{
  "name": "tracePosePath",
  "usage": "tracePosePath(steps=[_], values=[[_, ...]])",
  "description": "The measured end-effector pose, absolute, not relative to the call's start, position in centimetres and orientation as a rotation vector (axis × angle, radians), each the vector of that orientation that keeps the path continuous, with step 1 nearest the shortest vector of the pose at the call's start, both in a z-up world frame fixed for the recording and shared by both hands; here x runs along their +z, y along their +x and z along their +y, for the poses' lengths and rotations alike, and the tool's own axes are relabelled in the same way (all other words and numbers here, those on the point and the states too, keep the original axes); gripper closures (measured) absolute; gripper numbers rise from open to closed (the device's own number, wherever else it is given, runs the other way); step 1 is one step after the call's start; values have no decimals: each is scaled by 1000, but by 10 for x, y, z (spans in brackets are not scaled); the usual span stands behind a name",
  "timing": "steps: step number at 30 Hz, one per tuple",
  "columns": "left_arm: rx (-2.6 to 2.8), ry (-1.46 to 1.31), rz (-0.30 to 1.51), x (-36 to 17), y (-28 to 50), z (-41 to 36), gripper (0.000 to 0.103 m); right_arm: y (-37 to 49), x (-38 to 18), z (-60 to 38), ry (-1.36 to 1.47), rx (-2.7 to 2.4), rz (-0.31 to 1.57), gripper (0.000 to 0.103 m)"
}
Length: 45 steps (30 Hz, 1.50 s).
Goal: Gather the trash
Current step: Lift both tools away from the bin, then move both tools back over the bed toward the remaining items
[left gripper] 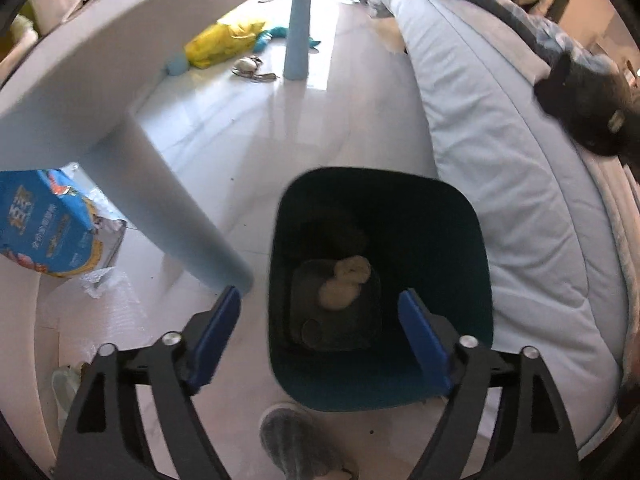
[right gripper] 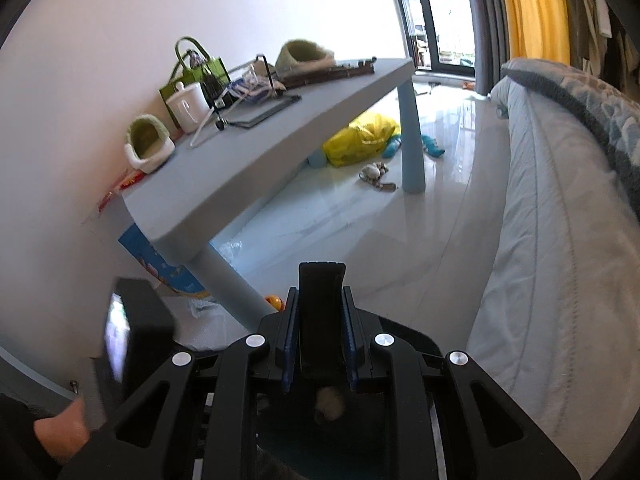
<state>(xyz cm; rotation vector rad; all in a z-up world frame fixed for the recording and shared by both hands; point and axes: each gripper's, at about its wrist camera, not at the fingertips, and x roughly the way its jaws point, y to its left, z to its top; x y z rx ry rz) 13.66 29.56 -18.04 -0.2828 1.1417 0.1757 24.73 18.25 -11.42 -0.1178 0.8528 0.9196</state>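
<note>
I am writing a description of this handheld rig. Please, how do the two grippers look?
Both look the same. The left gripper has black angular linkage arms with cut-out slots, round silver pivot bolts and flat blue pads on its fingers. The right gripper shows the same black frame, silver bolts and blue pads. No cables or markings are visible. A dark sleeve appears at the lower left.

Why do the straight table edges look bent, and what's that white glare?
Left wrist view: fisheye lens bows the table edge; the trash bin interior is dim. Right wrist view: window blown out white, floor glossy with reflections, a dark device at left motion-blurred.
</note>
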Motion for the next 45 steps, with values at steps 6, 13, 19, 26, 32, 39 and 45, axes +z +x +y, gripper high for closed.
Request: tracePosePath(steps=[6, 13, 19, 26, 32, 39, 45], values=[[192, -266, 1069, -158, 128, 308, 8, 253, -139, 197, -148, 887, 915, 83], [184, -289, 971, -129, 122, 318, 5, 256, -171, 214, -186, 862, 993, 83], [186, -269, 894, -107, 114, 319, 5, 255, -198, 226, -218, 843, 1055, 83], [251, -261, 842, -86, 106, 324, 5, 250, -230, 238, -268, 823, 1125, 83], [214, -240, 786, -68, 100, 318, 4, 245, -249, 244, -298, 814, 1168, 83], [231, -257, 748, -51, 98, 317, 3, 243, -265, 242, -330, 777, 1211, 83], [247, -249, 740, -43, 100, 312, 3, 239, -265, 241, -340, 777, 1217, 39]])
